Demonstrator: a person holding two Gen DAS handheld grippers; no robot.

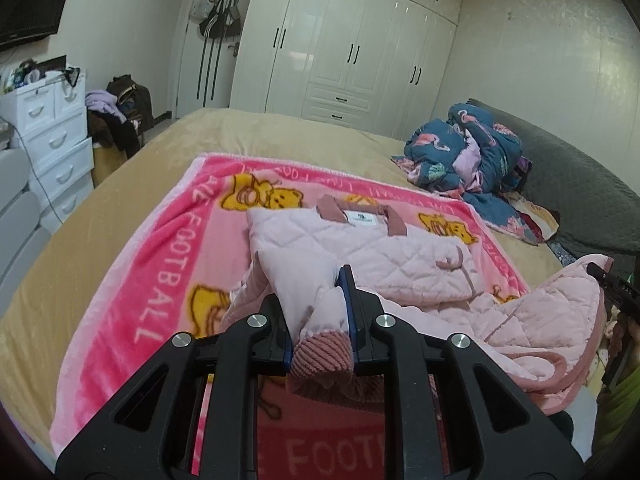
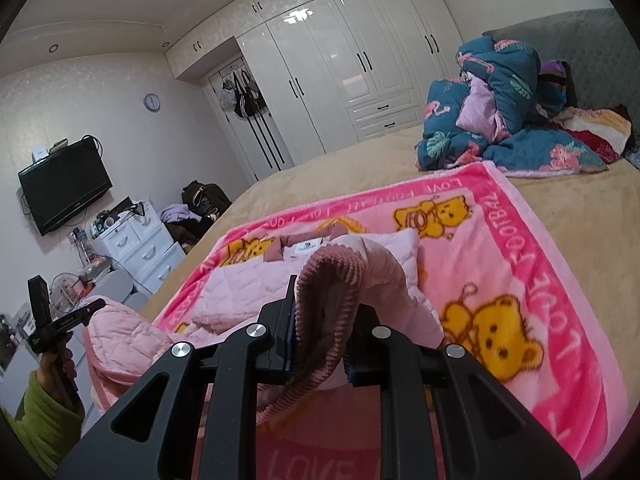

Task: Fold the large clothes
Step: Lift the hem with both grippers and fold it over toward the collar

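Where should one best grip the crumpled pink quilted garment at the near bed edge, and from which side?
Grip the crumpled pink quilted garment by its darker trimmed hem, coming from the near side: that hem lies exposed there, probably thin enough for the jaws.

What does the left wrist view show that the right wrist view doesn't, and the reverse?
Only the left wrist view shows the left claw shut on a ribbed cuff and the jacket's whole collar label.

Only the right wrist view shows the right claw shut on the other cuff, and the entire wall TV.

Both show the pink quilted jacket on the bear blanket, the flamingo quilt and the white wardrobe.
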